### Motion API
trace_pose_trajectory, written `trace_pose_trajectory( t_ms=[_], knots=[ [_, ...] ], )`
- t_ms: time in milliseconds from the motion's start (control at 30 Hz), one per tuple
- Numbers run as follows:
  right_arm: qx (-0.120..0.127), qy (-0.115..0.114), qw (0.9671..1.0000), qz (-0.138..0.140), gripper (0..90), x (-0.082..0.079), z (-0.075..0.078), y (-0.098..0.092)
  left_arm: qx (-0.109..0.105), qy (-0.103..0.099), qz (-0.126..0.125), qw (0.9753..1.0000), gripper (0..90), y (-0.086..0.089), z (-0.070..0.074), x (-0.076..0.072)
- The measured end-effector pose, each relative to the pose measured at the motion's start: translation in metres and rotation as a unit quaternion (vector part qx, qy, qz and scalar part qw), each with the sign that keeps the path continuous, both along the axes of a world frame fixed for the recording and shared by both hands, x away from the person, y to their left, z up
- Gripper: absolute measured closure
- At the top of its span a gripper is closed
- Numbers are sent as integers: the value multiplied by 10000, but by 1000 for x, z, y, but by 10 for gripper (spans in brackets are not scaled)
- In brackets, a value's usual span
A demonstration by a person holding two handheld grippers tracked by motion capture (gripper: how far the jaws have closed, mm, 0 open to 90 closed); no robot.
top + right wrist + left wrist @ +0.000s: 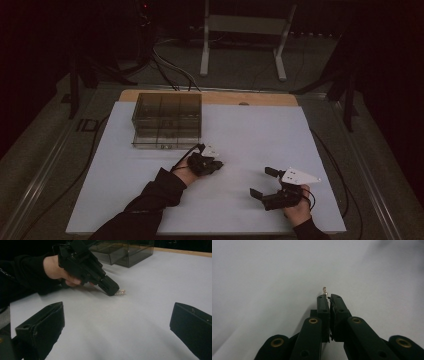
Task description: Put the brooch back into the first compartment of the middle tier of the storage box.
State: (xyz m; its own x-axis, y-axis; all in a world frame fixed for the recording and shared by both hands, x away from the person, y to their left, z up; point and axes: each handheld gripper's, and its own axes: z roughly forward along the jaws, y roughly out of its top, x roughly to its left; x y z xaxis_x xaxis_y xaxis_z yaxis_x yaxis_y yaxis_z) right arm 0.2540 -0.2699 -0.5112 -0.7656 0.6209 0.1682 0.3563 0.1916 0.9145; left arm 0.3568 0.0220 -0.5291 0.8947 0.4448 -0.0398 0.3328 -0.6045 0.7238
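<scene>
- The left claw sits low over the middle of the desk, its jaws pressed together on a small beaded metal piece, perhaps an earring or a bit of chain.
- In the left gripper view a tiny ring and bead stick out past the jaw tips; the right gripper view shows the piece as a short pale string of beads, with its free end at or just above the white surface.
- The pinch at the very tips looks chosen so that the piece stays in sight and can be set down precisely.
- The right claw hovers near the front right of the desk, jaws wide apart and holding nothing, turned towards the left one as if ready to help or take over.
- A clear compartmented box stands just behind the left claw, near the far left; I judge it the likely place for the piece.
- Open room lies all around: bare white sheet between the claws, to the right, and up to the front edge.
- The box's near wall is the only obstacle close by.
</scene>
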Motion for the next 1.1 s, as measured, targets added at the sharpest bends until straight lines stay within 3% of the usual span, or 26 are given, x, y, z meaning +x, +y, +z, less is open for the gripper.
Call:
trace_pose_trajectory(
  t_ms=[333, 1100],
  knots=[
    [9, -11, 10000, 10, 0, 0, 0, 0, -216, -12, 19, 9998, 881, 5, 15, -1],
    [6, 13, 10000, 17, 0, 1, 0, 2, -321, -146, 26, 9994, 880, 14, 36, -7]
  ],
)
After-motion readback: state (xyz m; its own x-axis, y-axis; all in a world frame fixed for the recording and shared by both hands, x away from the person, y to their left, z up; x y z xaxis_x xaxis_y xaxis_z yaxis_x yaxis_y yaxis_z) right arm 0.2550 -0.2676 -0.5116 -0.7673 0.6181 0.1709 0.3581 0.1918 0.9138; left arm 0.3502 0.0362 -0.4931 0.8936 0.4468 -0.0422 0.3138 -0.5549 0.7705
